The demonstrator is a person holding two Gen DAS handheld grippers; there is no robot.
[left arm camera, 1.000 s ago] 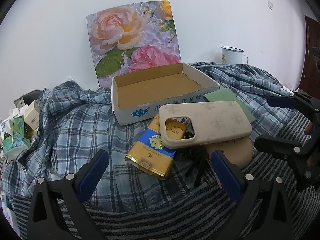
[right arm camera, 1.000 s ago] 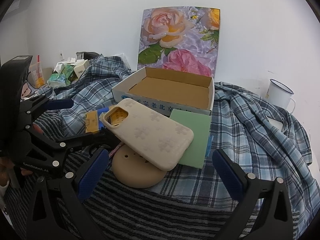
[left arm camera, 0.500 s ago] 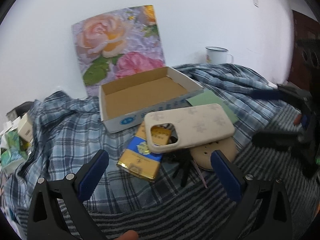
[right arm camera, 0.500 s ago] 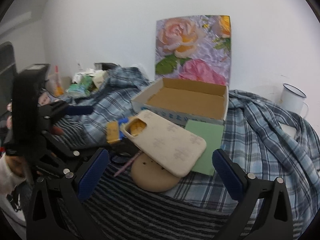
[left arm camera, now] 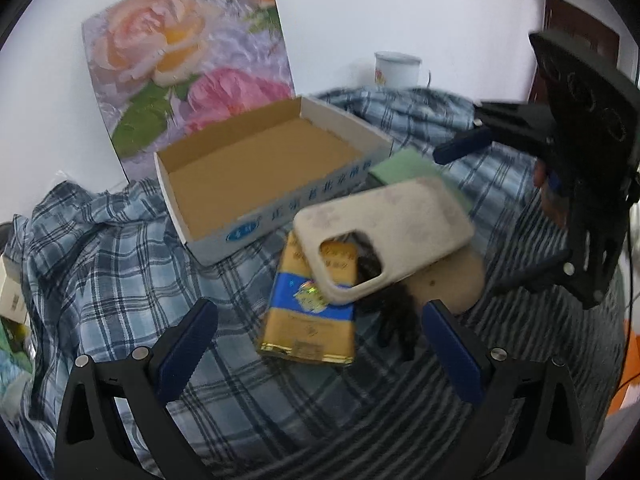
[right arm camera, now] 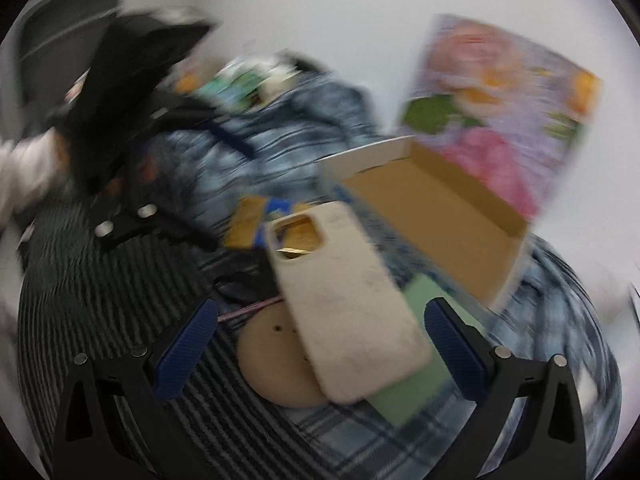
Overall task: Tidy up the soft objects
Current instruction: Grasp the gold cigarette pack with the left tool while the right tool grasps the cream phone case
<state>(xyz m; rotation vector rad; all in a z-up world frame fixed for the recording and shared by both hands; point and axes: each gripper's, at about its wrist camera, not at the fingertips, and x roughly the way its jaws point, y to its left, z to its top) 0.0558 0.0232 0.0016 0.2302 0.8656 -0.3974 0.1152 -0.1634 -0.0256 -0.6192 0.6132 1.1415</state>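
Observation:
A beige phone case (left arm camera: pixel 384 236) (right arm camera: pixel 344 300) lies tilted on top of a pile: a gold and blue packet (left arm camera: pixel 312 312), a round tan pad (left arm camera: pixel 448 280) (right arm camera: pixel 276 364), a green sheet (left arm camera: pixel 408 164) (right arm camera: pixel 424 380) and a black tangled item (left arm camera: pixel 396 312). Behind the pile stands an open cardboard box (left arm camera: pixel 256 164) (right arm camera: pixel 436 216) with a rose-printed lid. My left gripper (left arm camera: pixel 320 344) is open, just short of the packet. My right gripper (right arm camera: pixel 320 340) is open around the case's near end; that view is motion-blurred. Each gripper also shows in the other's view, at the frame edge.
Blue plaid cloth (left arm camera: pixel 100 272) covers the surface, with dark striped fabric (left arm camera: pixel 360 420) in front. A white enamel mug (left arm camera: pixel 396 68) stands at the back by the wall. Small cartons (left arm camera: pixel 12 300) sit at the far left. A person's sleeve (right arm camera: pixel 24 176) holds the left gripper.
Both grippers have moved in closer to the pile. The right gripper swung so the phone case now lies between its open fingers. Nothing was taken hold of.

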